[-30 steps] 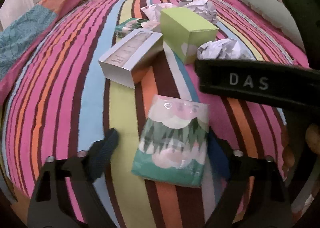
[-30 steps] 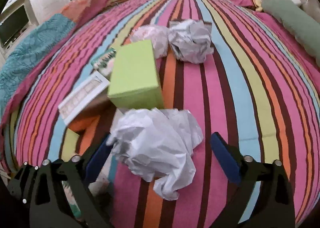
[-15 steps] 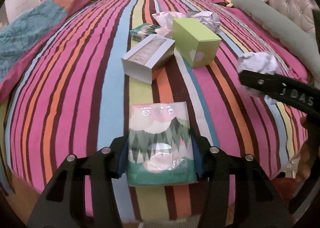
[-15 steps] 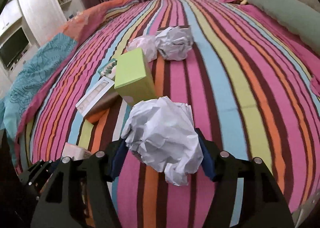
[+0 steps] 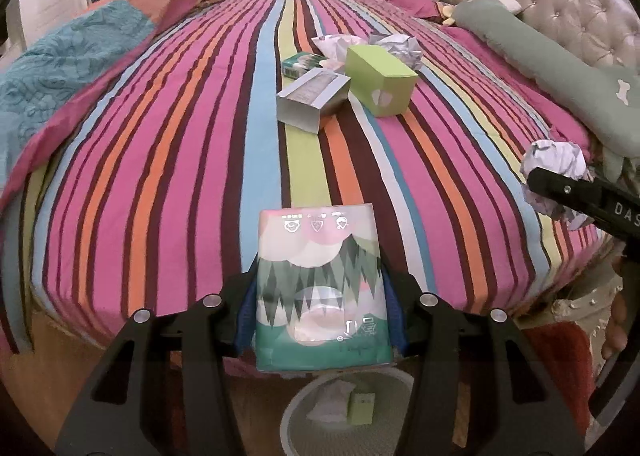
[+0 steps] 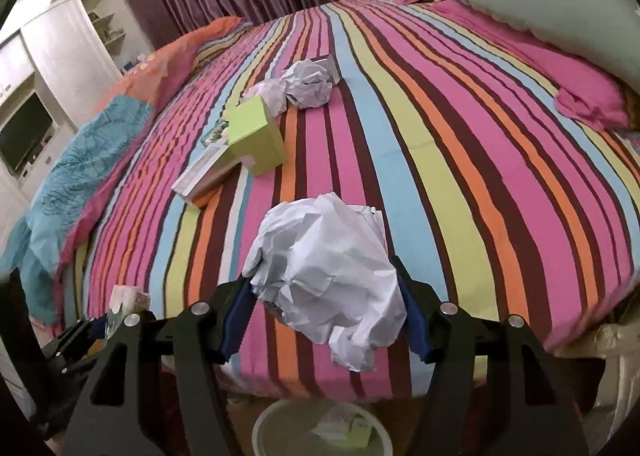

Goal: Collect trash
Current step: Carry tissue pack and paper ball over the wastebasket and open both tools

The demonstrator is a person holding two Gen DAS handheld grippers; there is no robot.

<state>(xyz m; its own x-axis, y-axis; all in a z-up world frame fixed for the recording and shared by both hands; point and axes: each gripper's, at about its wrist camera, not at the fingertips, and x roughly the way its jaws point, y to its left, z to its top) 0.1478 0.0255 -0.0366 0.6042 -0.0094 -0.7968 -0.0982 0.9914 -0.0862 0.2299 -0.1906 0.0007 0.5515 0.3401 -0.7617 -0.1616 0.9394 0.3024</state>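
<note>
Left wrist view: left gripper (image 5: 320, 312) clamped on tissue pack (image 5: 320, 288), held past bed's (image 5: 200, 176) near edge, above bin (image 5: 348, 412); bin rim partly hidden by pack.

Right wrist view: right gripper (image 6: 324, 316) clamped on crumpled paper (image 6: 328, 276), above same edge; bin (image 6: 320, 432) cut off below. Green box (image 6: 256, 136) mid-bed; right half open.

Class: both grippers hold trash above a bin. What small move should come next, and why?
Probably open the left gripper first. Its tissue pack hangs almost directly over the bin, which already holds trash. The right gripper, gripping the paper ball, also sits above the bin and could release after.
</note>
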